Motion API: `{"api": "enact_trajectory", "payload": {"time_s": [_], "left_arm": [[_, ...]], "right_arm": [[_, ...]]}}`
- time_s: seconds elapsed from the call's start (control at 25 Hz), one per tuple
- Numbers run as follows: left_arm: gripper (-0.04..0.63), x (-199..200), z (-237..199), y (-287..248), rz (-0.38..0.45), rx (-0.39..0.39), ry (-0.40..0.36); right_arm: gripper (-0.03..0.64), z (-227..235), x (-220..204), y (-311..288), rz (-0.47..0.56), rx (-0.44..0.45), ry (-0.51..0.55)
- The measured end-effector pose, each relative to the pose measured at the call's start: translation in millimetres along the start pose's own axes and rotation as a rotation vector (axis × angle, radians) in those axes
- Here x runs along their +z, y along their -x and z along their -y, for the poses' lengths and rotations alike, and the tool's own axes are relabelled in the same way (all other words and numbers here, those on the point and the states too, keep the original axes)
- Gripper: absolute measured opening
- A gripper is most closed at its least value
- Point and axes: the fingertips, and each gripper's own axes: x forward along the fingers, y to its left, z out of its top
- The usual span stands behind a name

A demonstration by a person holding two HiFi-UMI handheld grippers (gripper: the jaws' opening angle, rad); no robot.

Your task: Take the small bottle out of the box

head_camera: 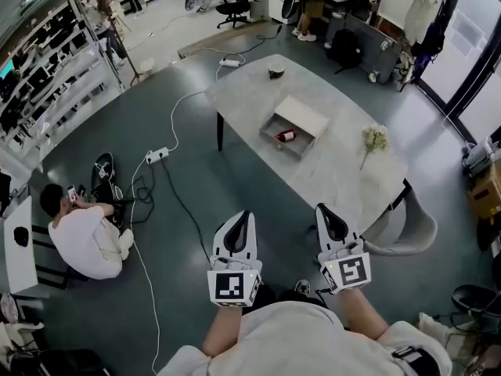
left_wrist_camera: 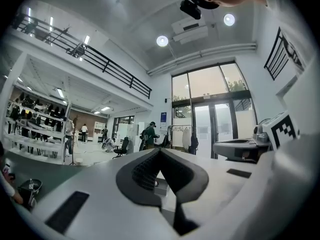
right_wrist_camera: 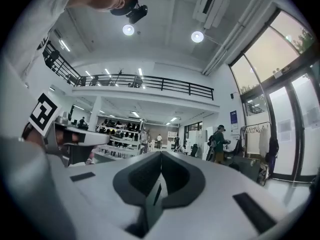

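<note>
2 hand-held grippers, both shut tight, nothing between jaws: left hand-held gripper [head_camera: 243, 219], right hand-held gripper [head_camera: 325, 212]. Held level & side by side at bottom of head view, well apart from the surface [head_camera: 337, 175].

Small bottle [head_camera: 286, 136] on its side inside the open box [head_camera: 283, 147], about mid-surface. Ahead of both grippers, up-picture, approx. between their two lines of reach. Right prob. a shade nearer, but diff. slight. Long axis roughly across the picture w/ a slight slant, so crosswise to a straight-in reach. Cap end too small to tell.

Judged next: closing the gap to the surface, then tipping down into the box from its near side, jaws opened before entry. Pads best set across the bottle's short width, not along its length.

Head view only: box, bottle, flower sprig [head_camera: 374, 139] toward the surface's right end, i.e. the whole layout. Gripper views: aimed level at room, ceiling lights, glass doors [left_wrist_camera: 215, 129]. No bottle made out in either. Jaw contact plain there, tips meeting on the centre line, harder to judge from above.
</note>
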Motion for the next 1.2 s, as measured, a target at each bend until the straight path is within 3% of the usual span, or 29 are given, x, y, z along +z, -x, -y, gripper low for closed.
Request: {"api": "enact_trajectory", "payload": {"time_s": [0.24, 0.6, 1.2], "left_arm": [[0.021, -10, -48, -8, -0.02, -0.025, -0.008], [0.021, -20, -50, -67, -0.045, -0.116, 0.02], [0.021, -22, -77, -265, -0.101, -0.193, -0.001]], "right_arm": [[0.026, 4, -9, -21, 0.006, -0.09, -0.025], [0.026, 15, -12, -68, -0.002, -0.081, -0.006], [0.026, 132, -28, -216, 0.016, -0.061, -0.073]]}}
